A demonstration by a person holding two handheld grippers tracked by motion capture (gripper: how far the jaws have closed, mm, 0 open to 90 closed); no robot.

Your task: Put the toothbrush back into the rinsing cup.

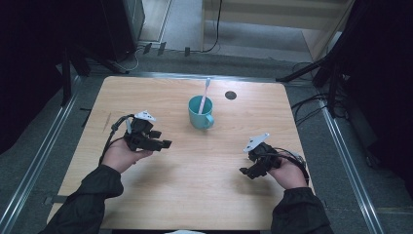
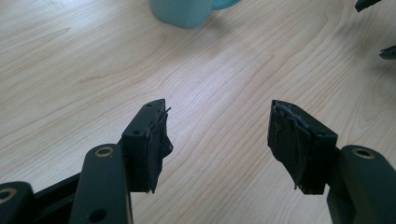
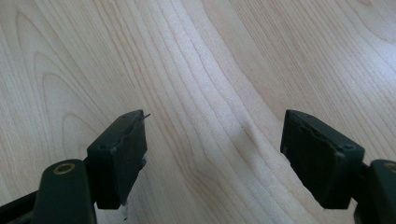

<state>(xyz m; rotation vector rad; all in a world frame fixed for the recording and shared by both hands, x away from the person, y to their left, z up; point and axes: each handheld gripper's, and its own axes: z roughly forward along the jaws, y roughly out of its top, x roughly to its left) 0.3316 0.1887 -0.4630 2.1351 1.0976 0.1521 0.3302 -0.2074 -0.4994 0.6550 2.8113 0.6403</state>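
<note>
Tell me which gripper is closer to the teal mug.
The left gripper: it sits just left of the teal mug, while the right gripper rests farther off, nearer the person.

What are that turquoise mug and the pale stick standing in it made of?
The turquoise mug looks like matte plastic or glazed ceramic: even colour, soft sheen; I cannot tell which. The pale pink-and-white stick, likely a toothbrush, looks like plastic: thin, smooth, pastel.

A teal mug (image 1: 200,112) stands upright on the wooden table (image 1: 195,185), just short of the small dark round hole (image 1: 231,95) in the tabletop, its handle turned toward the near edge, with a pale pink toothbrush (image 1: 205,93) leaning inside, head up.
</note>
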